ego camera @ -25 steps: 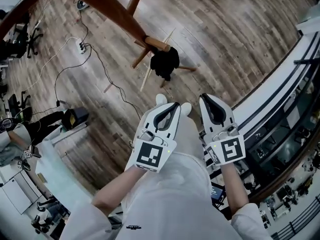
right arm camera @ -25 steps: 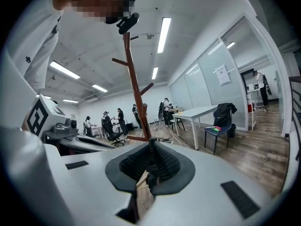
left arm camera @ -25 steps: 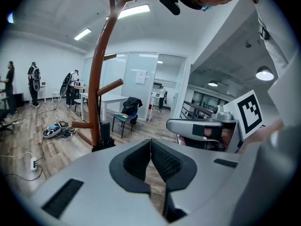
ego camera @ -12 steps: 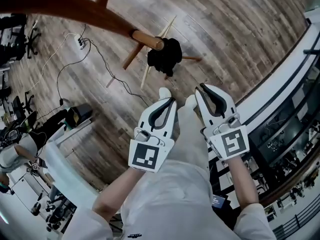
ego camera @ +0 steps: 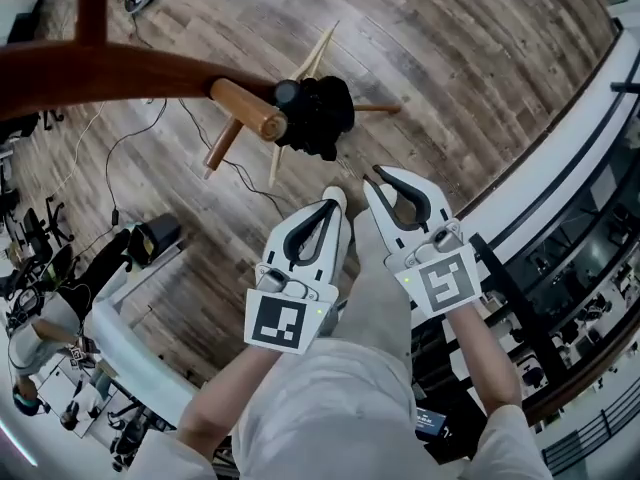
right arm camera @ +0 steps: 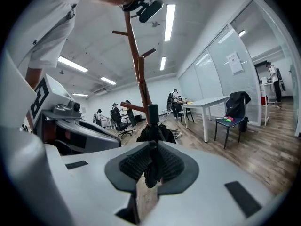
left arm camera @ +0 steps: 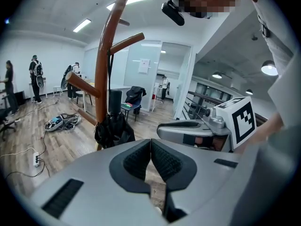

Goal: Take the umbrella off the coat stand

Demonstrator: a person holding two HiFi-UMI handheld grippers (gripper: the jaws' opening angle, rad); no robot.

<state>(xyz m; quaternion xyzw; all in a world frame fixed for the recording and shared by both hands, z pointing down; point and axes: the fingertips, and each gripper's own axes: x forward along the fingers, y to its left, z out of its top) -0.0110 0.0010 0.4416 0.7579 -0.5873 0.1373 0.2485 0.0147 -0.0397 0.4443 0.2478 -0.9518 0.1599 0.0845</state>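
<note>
A folded black umbrella (ego camera: 318, 118) hangs on the brown wooden coat stand (ego camera: 120, 68), just past a peg (ego camera: 240, 110). In the left gripper view the umbrella (left arm camera: 113, 128) sits against the curved pole (left arm camera: 103, 65). The right gripper view has the umbrella (right arm camera: 153, 132) straight ahead. My left gripper (ego camera: 334, 204) is shut and holds nothing, a short way below the umbrella. My right gripper (ego camera: 374, 174) is shut too, beside it and slightly nearer the umbrella. A thin dark strip (right arm camera: 151, 168) shows at its pad seam; I cannot tell what it is.
Cables (ego camera: 150, 133) trail over the wood floor left of the stand. A white railing (ego camera: 560, 158) curves along the right. A white table (right arm camera: 211, 102) and a chair (right arm camera: 233, 119) stand beyond the stand, with people at desks further back.
Both grippers have sunk and drifted left in the head view, and their tips now lie closer to the umbrella. The stand's peg looms larger at the top left. Both jaws stayed shut.
</note>
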